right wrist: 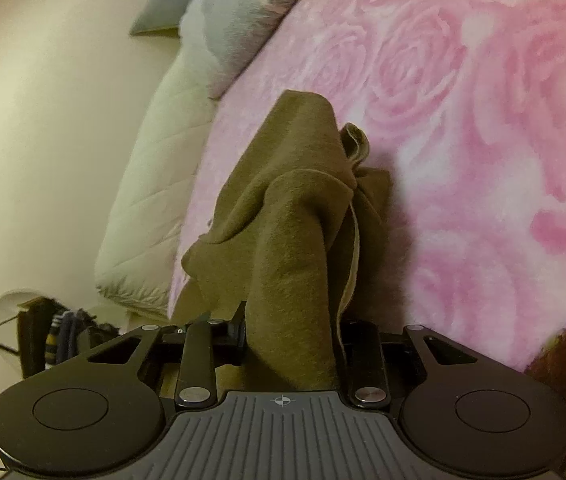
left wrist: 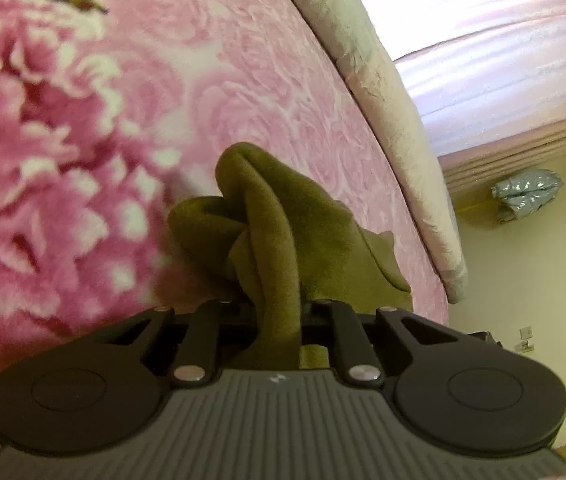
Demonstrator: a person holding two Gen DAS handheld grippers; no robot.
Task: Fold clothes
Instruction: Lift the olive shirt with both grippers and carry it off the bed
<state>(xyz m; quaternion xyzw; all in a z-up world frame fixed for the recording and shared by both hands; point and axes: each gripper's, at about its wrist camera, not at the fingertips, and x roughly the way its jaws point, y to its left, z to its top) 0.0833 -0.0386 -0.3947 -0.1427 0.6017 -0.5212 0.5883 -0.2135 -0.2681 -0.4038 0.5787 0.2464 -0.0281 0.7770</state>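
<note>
Olive garment [left wrist: 279, 240] bunched between both tongs [left wrist: 279, 312] [right wrist: 293, 320], over pink blanket [right wrist: 463, 120].

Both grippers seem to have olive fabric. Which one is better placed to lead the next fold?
Probably neither: left gripper and right gripper each pinch the olive garment over the pink blanket.

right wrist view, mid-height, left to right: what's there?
Cream floor → pale quilted mattress edge → olive-green garment, bunched and running down into the right gripper → pink rose-patterned blanket.
</note>
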